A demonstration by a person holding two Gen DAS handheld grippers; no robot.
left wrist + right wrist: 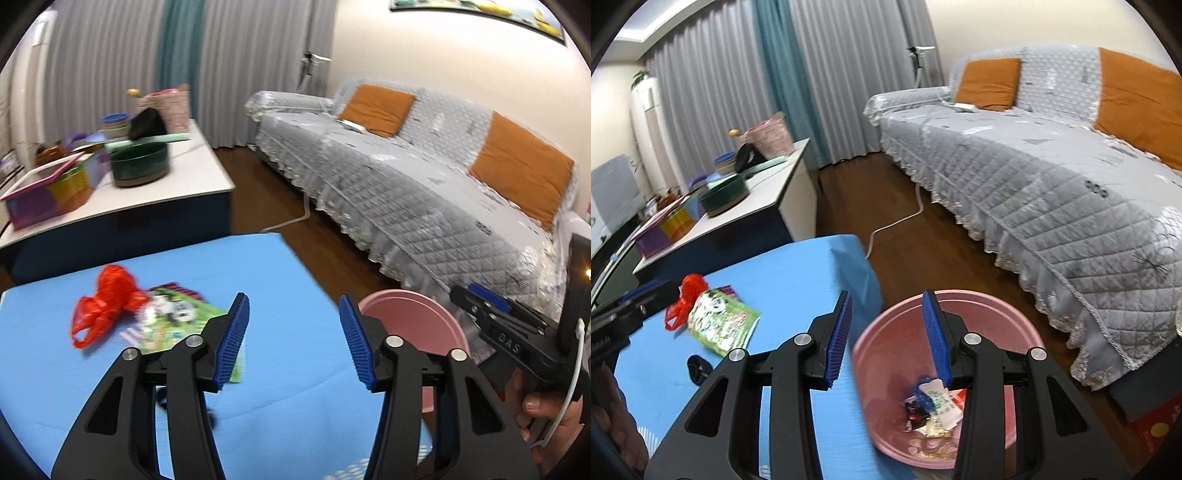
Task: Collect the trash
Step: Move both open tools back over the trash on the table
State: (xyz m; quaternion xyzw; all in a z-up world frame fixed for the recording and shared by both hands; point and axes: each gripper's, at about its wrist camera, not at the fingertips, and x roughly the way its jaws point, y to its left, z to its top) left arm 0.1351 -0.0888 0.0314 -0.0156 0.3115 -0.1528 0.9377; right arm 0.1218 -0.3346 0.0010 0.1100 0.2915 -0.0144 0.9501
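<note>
A crumpled red plastic bag (pixel 105 304) and a green snack packet (pixel 177 323) lie on the blue table (pixel 288 369). Both show in the right wrist view too, the bag (pixel 685 299) and the packet (pixel 722 325). A small black item (pixel 698 369) lies nearer on the table. My left gripper (pixel 293 332) is open and empty above the table, right of the packet. My right gripper (pixel 886 332) is open and empty over the pink bin (pixel 886 350), which holds several wrappers (pixel 934 406). The bin (pixel 410 317) stands on the floor beside the table.
A white side table (pixel 199 173) behind holds a green bowl (pixel 140 162), coloured boxes and a basket. A grey-covered sofa (pixel 1052 184) with orange cushions runs along the right. A white cable (pixel 897 221) lies on the wooden floor.
</note>
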